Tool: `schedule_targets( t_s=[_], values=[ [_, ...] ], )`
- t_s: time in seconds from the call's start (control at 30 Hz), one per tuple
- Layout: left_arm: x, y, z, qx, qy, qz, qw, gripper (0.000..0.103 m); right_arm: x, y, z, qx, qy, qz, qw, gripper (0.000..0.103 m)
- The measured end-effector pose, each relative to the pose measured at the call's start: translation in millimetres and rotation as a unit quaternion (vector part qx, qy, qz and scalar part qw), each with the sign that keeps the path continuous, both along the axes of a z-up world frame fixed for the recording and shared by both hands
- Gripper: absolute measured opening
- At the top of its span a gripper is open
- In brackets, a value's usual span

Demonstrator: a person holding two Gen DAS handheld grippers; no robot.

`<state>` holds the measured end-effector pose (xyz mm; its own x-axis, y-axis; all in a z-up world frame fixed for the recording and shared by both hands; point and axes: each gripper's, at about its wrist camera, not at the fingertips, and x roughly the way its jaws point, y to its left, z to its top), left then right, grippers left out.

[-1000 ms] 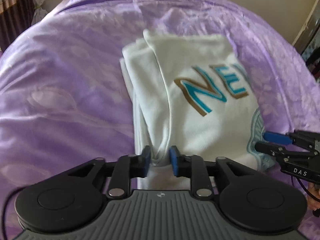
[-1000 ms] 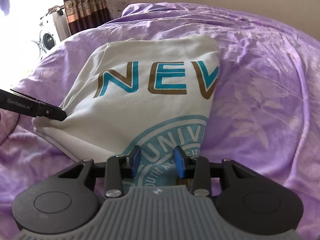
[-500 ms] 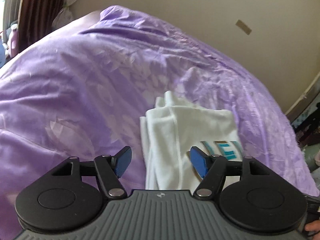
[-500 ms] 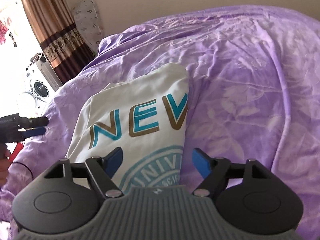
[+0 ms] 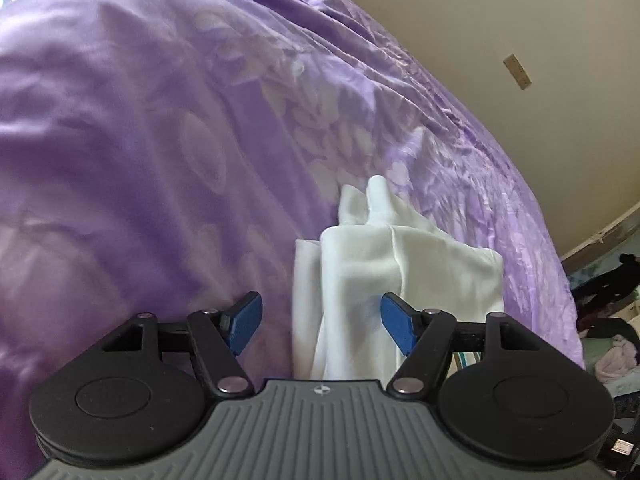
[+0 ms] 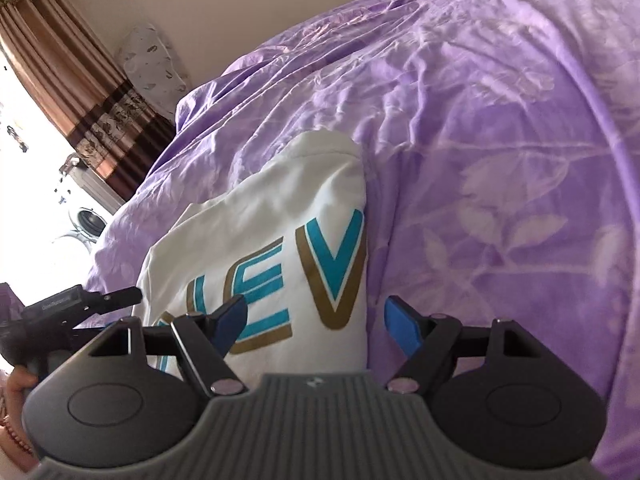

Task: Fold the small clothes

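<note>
Mostly done, I judge: white shirt (image 6: 280,220) lies folded into narrow stack on purple bedspread (image 6: 500,160), lettering up; maybe one last tidy left. My left gripper (image 5: 321,320) spread wide, holds nothing, shirt's bunched end (image 5: 384,264) just ahead, between fingers. My right gripper (image 6: 316,320) also spread, empty, hovering over shirt's right edge.

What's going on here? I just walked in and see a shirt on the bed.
A person with a gripper in each hand is folding a white T-shirt on the purple bedspread. The shirt lies folded, lettering up. The left gripper and right gripper are both open above it, holding nothing.
</note>
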<state>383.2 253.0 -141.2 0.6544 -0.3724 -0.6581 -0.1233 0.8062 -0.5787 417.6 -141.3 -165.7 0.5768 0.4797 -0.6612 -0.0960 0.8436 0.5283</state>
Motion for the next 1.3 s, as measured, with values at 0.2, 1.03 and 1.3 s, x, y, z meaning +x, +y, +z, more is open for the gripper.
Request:
schedule_targets(
  t_s=[0.2, 1.03, 1.3],
  values=[
    [22.9, -5.9, -12.1, -0.016, -0.008, -0.014, 0.9997, 0.079, 25.4, -6.5, -20.4, 0.066, 0.024, -0.005, 0.998, 0.072],
    [-33.3, -63.7, 92.9, 0.142, -0.111, -0.033, 0.983, 0.024, 27.5, 2.4, 37.0, 0.081, -0.07, 0.012, 0.994, 0.011],
    [-112.1, -82.1, 159.0, 0.155, -0.181, -0.017, 0.9711, 0.023, -55.4, -5.8, 107.6, 0.086, -0.145, 0.025, 0.985, 0.01]
  ],
)
